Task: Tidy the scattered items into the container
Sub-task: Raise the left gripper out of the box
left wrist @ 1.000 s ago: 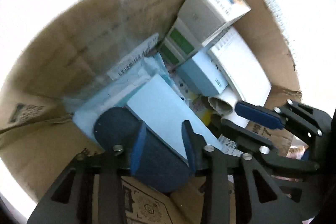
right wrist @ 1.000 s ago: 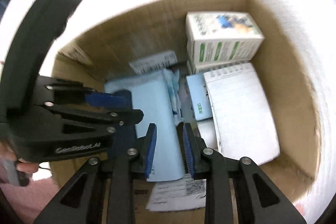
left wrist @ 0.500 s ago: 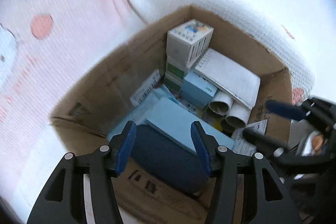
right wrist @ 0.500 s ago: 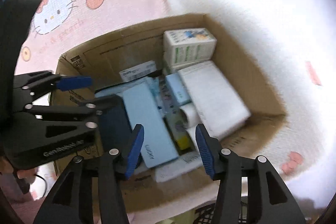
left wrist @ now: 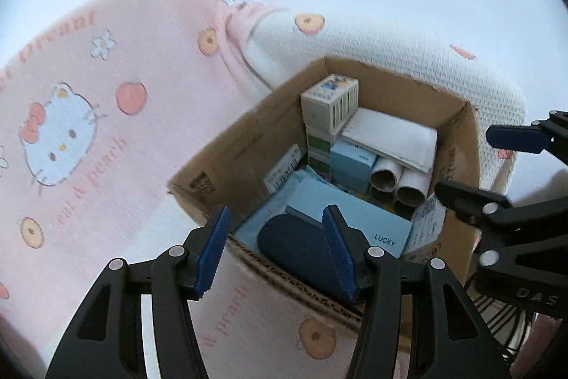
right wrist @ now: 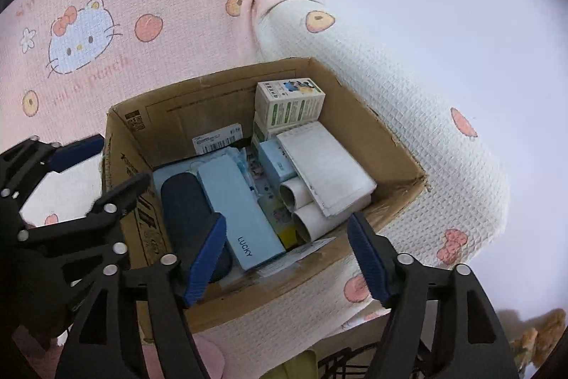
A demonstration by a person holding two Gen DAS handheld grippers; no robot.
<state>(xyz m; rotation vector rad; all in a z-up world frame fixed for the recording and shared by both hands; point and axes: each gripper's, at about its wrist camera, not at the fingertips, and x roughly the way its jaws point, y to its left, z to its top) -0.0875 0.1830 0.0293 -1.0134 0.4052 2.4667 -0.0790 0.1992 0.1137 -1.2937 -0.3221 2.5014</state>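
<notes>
An open cardboard box (left wrist: 227, 162) (right wrist: 369, 126) sits on a pink and white blanket. Inside lie a dark blue case (left wrist: 298, 251) (right wrist: 184, 205), a light blue "LUCKY" box (left wrist: 355, 219) (right wrist: 241, 212), a white notebook (left wrist: 394, 137) (right wrist: 326, 166), white and green cartons (left wrist: 330, 102) (right wrist: 291, 102), a small blue box (left wrist: 351, 162) and white tubes (left wrist: 397, 183) (right wrist: 305, 212). My left gripper (left wrist: 273, 251) is open and empty above the box's near edge. My right gripper (right wrist: 287, 261) is open and empty above the box's front.
The blanket (left wrist: 106, 95) (right wrist: 408, 87) with a cat print covers the surface around the box. A black wire basket (right wrist: 340, 364) shows below the right gripper. Each gripper appears in the other's view, the right (left wrist: 504, 201) and the left (right wrist: 71, 187).
Both grippers have pulled back up out of the box and opened wide. The dark blue case and light blue box stay lying in the box.
</notes>
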